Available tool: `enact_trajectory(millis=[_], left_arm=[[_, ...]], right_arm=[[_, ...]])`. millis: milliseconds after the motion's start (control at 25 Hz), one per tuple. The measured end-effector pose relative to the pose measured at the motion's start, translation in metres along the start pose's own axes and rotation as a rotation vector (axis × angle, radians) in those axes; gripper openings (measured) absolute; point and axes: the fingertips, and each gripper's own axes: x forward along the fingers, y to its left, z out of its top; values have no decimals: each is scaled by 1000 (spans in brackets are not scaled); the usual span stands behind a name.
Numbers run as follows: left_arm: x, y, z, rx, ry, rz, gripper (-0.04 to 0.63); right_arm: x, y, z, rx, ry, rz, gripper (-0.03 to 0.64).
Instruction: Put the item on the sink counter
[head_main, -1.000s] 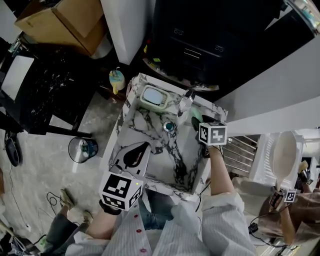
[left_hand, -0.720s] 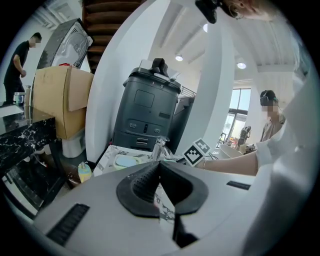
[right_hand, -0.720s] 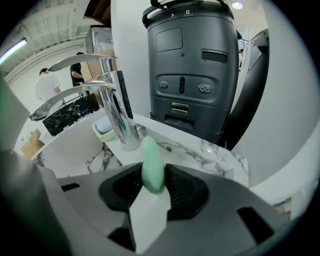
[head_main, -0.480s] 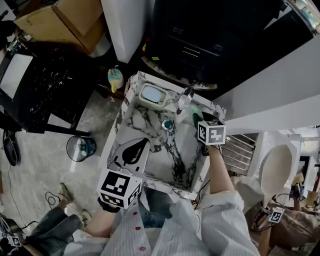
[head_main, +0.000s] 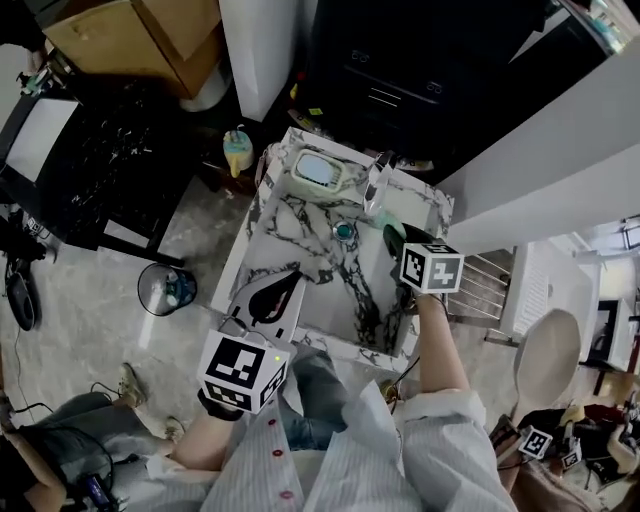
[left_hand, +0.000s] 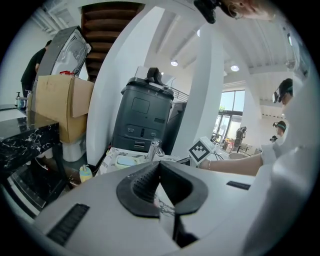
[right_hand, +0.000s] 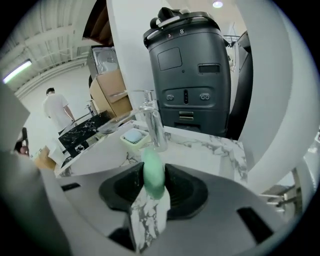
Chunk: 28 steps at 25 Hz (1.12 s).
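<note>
1. Looking down in the head view, the right gripper (head_main: 393, 236) reaches over the right side of the marble sink counter (head_main: 268, 225), carrying a pale green soap bar (head_main: 385, 217) just beside the faucet (head_main: 377, 185). The counter's right rim lies directly under this gripper, with a white wall close beyond it. The left gripper (head_main: 285, 285) sits over the front-left rim, jaws together and empty, well apart from the other. A soap dish (head_main: 318, 170) fills the back-left corner, and the basin around the drain (head_main: 345, 231) is bare.
2. Left gripper view: the left gripper (left_hand: 159, 167) shows its black pads meeting at the tips with nothing between them. The right gripper's marker cube (left_hand: 201, 150) shows ahead on the right.
3. Right gripper view: the right gripper (right_hand: 152, 170) has just been closing its jaws, and they now stand partly apart, pressed on both faces of the upright soap bar (right_hand: 153, 176). The faucet (right_hand: 152, 125) rises just ahead, the soap dish (right_hand: 134, 137) to its left. Bare marble (right_hand: 210, 150) stretches to the right, ending at a dark machine (right_hand: 192, 65).
</note>
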Motion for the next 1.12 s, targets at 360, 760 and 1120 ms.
enact_trajectory(millis=[360,760,1120], left_arm=[[-78,-18,-17,35,-27,-43,15],[-146,-45,-48,67,-23,-109,15],[-181,-49,-75,53,0,-129,15]], right_arm=[[-70,91,-30,-32,-72,30,135],[-149,195,-77,-27,-161,94,136],[-183,265,-110,-58,-165,145,137]])
